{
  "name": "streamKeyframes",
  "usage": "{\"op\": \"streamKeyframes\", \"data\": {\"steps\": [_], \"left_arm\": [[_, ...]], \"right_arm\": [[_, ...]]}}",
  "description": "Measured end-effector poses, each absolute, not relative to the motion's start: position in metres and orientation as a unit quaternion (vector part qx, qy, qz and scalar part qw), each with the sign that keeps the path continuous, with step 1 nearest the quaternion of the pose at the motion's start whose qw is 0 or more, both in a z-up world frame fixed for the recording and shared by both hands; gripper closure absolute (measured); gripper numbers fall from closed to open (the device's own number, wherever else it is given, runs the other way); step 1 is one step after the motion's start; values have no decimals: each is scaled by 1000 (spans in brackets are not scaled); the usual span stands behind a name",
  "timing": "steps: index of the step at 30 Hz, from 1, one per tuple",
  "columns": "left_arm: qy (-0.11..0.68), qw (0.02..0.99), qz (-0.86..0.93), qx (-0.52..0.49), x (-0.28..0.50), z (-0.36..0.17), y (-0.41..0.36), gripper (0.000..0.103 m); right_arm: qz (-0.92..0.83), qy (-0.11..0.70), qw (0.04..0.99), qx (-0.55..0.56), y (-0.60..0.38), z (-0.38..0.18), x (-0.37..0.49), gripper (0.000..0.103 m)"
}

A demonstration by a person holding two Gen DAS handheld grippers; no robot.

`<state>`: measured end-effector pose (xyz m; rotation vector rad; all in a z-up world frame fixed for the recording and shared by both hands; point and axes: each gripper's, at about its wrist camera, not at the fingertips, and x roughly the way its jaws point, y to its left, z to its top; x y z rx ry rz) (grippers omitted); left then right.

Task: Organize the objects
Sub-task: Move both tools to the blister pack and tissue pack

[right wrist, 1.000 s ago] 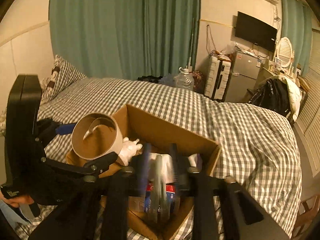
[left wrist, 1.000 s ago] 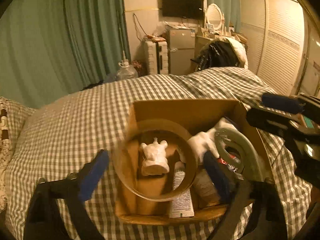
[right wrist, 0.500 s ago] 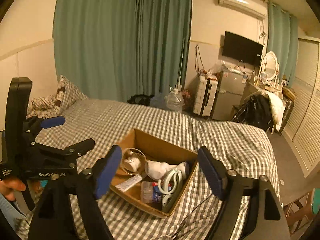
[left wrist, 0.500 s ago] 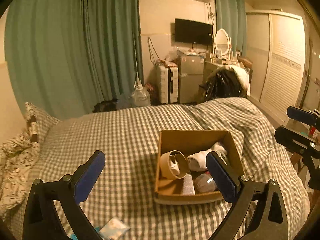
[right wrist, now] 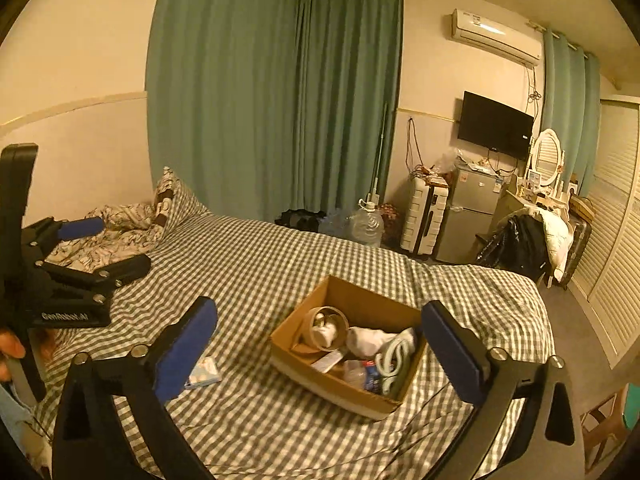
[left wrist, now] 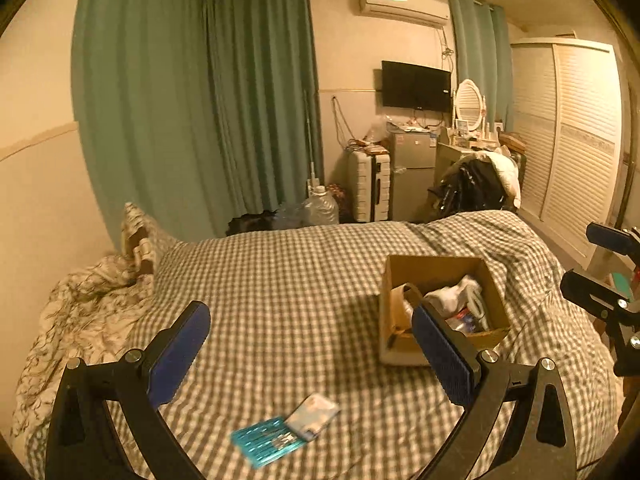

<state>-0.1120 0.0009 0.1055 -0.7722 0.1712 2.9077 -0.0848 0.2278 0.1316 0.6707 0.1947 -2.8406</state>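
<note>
A brown cardboard box (left wrist: 434, 270) stands on the checked bed; it also shows in the right wrist view (right wrist: 360, 300). In it are a brown tape roll (right wrist: 326, 326) with a white figurine inside, white cloth (right wrist: 370, 340), a pale green looped item (right wrist: 394, 356), a tube and a bottle. A teal packet (left wrist: 270, 442) with a white card (left wrist: 316, 420) lies on the bed in front of my left gripper (left wrist: 310, 354), which is open and empty, held back from the box. My right gripper (right wrist: 316, 354) is open and empty, above and before the box.
The checked bedspread (left wrist: 288, 280) covers the bed. A patterned quilt (left wrist: 84, 312) and pillow (left wrist: 140, 236) lie at the left by the wall. Beyond the bed are green curtains, a water jug (left wrist: 320, 208), a suitcase, a small fridge and a louvred wardrobe (left wrist: 576, 140).
Both grippers have pulled back and up from the box, which now looks small and far. The tape roll and looped item stay in the box. The teal packet has come into view.
</note>
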Motion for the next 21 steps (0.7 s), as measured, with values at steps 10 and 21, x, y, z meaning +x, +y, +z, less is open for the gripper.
{"op": "streamKeyframes", "data": {"steps": [10,21], "left_arm": [[64,1,958,-280,-97,33,-53,0],[80,-19,917,-390,-138,-93,-64,0]], "right_arm": [[-953,75,124,266,175,66,-96,0],[-928,97,159,323,129,-22,-143,0]]}}
